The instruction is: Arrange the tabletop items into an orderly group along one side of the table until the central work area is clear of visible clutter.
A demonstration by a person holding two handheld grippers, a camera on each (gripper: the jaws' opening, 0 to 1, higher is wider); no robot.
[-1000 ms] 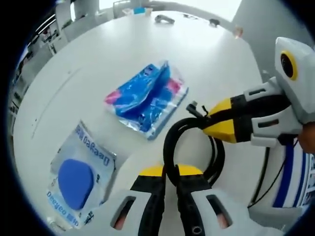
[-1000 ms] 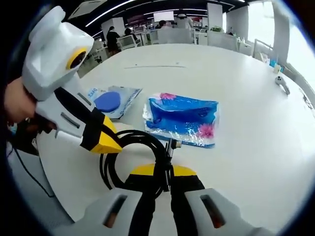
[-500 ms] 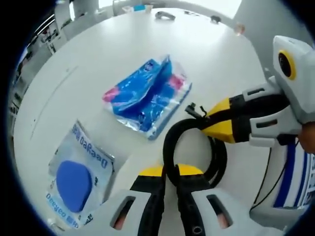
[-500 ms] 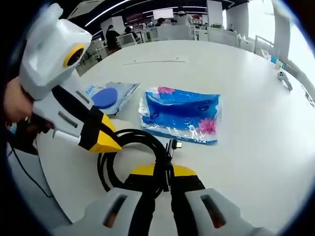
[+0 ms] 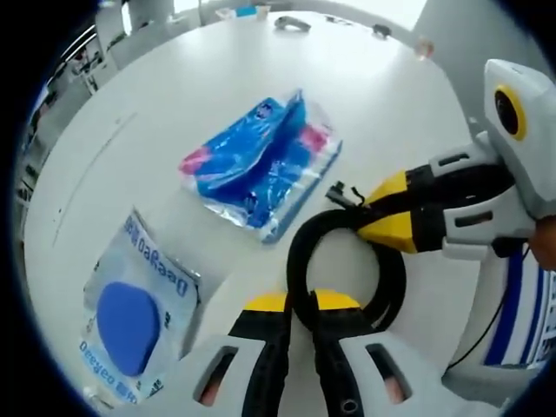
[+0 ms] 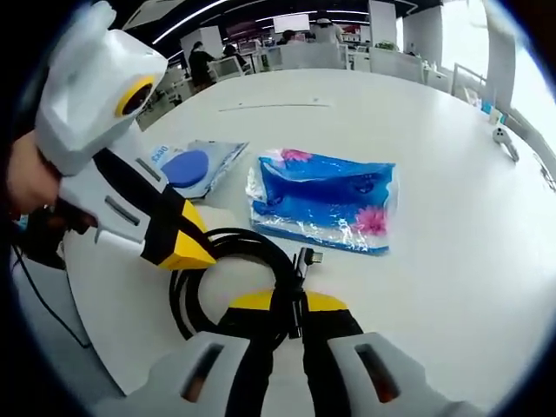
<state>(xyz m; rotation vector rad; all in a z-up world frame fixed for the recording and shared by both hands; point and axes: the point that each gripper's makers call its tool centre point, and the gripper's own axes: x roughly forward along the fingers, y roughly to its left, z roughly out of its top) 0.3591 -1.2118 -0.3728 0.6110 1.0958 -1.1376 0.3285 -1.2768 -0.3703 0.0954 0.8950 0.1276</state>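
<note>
Since a second ago the black cable coil [image 5: 343, 269] has barely shifted. Both grippers, left [image 5: 300, 326] and right [image 6: 291, 323], clamp its loops near the table [image 5: 174, 104] edge, beside the blue packet [image 5: 256, 169]. Opposed pulling could spring the coil open, scattering loops toward that packet.

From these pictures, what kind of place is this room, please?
Probably an open-plan office or lab. A large white table fills the foreground; behind it stand rows of desks with chairs, people among them, and strip lights run along the dark ceiling.
</note>
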